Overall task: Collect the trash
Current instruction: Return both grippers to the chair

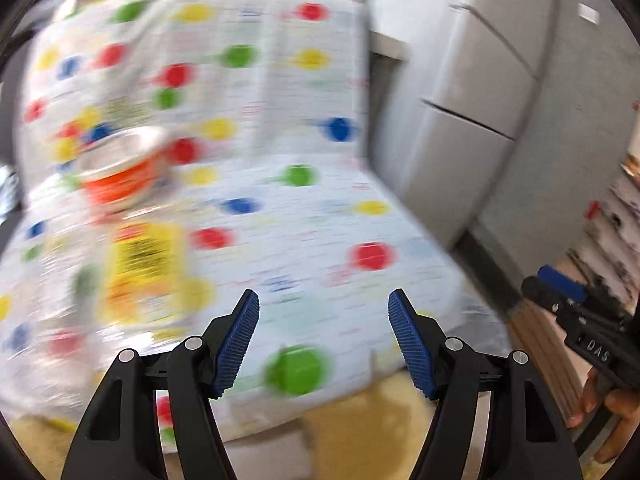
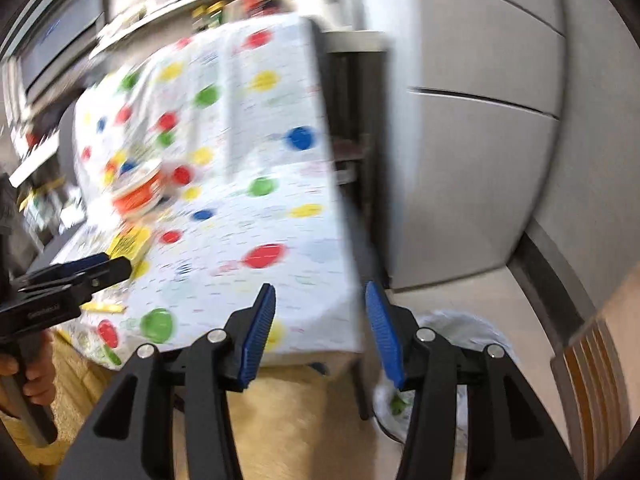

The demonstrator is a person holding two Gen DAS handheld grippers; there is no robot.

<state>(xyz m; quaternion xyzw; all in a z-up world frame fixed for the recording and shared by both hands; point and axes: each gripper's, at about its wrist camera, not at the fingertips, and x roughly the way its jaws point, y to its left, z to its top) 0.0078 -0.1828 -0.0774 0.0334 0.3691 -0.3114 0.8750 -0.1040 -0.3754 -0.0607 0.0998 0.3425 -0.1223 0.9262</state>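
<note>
Dotted-cloth bench (image 1: 304, 216) beside grey fridge (image 2: 480, 152); we see orange cup (image 1: 120, 180), yellow-label wrapper (image 1: 144, 264), labels blurred. Left gripper (image 1: 324, 340), right gripper (image 2: 320, 332): fingers spread, empty.

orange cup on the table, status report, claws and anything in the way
Left claw open, empty. Right claw open, empty. Orange cup on dotted tablecloth, untouched, yellow wrapper in front of it. Bin bag on floor, right.

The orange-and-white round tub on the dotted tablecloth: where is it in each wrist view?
Left wrist: the orange-and-white round tub sits left of centre.
Right wrist: the tub sits left of centre, smaller.
Shared landmark: the yellow printed wrapper just below it.
</note>
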